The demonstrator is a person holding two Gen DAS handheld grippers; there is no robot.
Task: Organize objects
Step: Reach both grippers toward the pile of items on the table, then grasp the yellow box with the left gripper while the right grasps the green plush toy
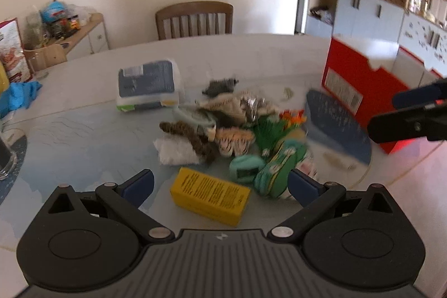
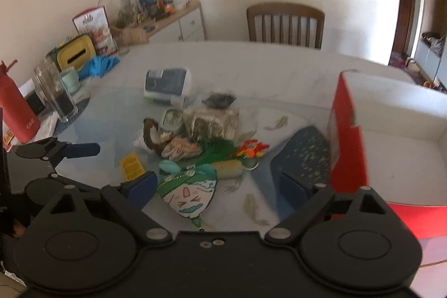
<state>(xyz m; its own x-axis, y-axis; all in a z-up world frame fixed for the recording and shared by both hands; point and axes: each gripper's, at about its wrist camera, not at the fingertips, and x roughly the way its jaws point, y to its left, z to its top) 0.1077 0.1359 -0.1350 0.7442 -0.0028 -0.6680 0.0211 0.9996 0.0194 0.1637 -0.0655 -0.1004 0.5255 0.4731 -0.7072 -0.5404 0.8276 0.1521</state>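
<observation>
In the left wrist view the left gripper has its blue pads spread wide with nothing pinched, and the yellow box lies low in the centre of the frame, right in the gap between them but untouched by either pad as far as the blur allows. The box's long axis runs from upper left to lower right, skewed across the line the fingers point along, so the jaws would likely need a roll or a sidestep to close across its narrow sides. Just right of it, against the right pad, sits a green slipper-like soft item, the near edge of a jumbled pile of plush and fabric things in the middle of the glass table. In the right wrist view the right gripper is also wide open and empty, with a cat-face fabric piece lying between its pads in the lower centre, pointed end toward the camera. The same box appears there small and left of centre, outside that gripper's span, so the left hand looks the nearer one for it. A red carton stands upright at right of the frame beside a dark blue speckled mat; it may be the bin for sorting, though that is only a guess.
</observation>
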